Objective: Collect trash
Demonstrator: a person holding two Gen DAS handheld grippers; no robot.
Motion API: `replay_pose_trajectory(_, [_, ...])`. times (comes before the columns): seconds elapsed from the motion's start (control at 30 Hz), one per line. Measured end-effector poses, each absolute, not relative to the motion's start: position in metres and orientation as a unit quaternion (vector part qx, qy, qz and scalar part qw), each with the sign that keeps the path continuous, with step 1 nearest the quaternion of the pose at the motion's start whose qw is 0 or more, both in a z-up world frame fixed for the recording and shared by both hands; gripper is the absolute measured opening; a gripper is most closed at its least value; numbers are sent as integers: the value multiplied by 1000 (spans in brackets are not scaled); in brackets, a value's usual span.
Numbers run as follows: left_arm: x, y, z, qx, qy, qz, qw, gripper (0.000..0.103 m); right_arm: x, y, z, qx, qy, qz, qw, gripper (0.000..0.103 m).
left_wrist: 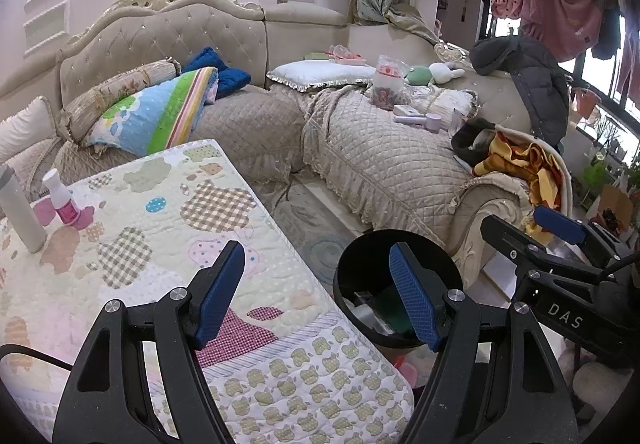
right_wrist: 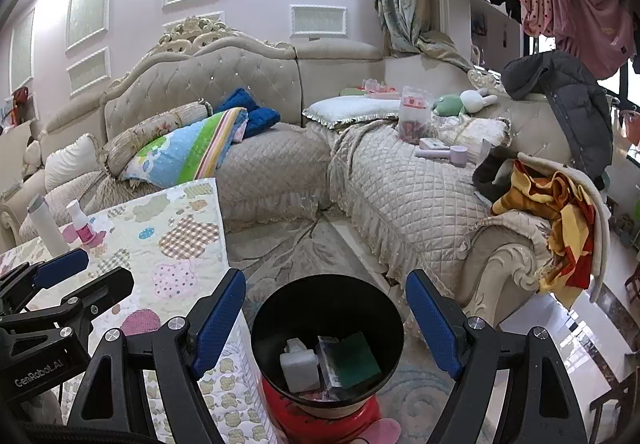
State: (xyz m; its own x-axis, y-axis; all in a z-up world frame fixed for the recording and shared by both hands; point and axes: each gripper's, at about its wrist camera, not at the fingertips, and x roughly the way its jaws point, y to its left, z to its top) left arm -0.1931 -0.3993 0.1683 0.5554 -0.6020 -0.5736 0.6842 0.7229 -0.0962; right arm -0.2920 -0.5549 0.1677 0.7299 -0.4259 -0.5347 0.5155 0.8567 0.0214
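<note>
A black round trash bin (right_wrist: pixel 326 308) stands on a red stool beside the quilt-covered table (right_wrist: pixel 176 236). Inside it lie a white plastic bottle (right_wrist: pixel 298 364), a green sponge-like pad (right_wrist: pixel 356 358) and a clear wrapper. My right gripper (right_wrist: pixel 326 324) is open and empty, right above the bin. My left gripper (left_wrist: pixel 320 296) is open and empty over the table's right edge (left_wrist: pixel 248 284), with the bin (left_wrist: pixel 360 264) behind its right finger. The right gripper also shows in the left wrist view (left_wrist: pixel 532 228).
On the table's far left stand a grey-white tall bottle (left_wrist: pixel 20 212) and a small pink-labelled bottle (left_wrist: pixel 60 200). A beige L-shaped sofa (right_wrist: pixel 400 180) holds pillows, a folded blanket, a snack bag (right_wrist: pixel 416 116), plush toys and clothes. Patterned rug on the floor.
</note>
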Motion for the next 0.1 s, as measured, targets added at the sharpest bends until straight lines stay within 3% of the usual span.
replay_pose_trajectory(0.1, [-190,-395,165,70,301,-363,879,74,-290,-555,166,82,271,-254,925,80])
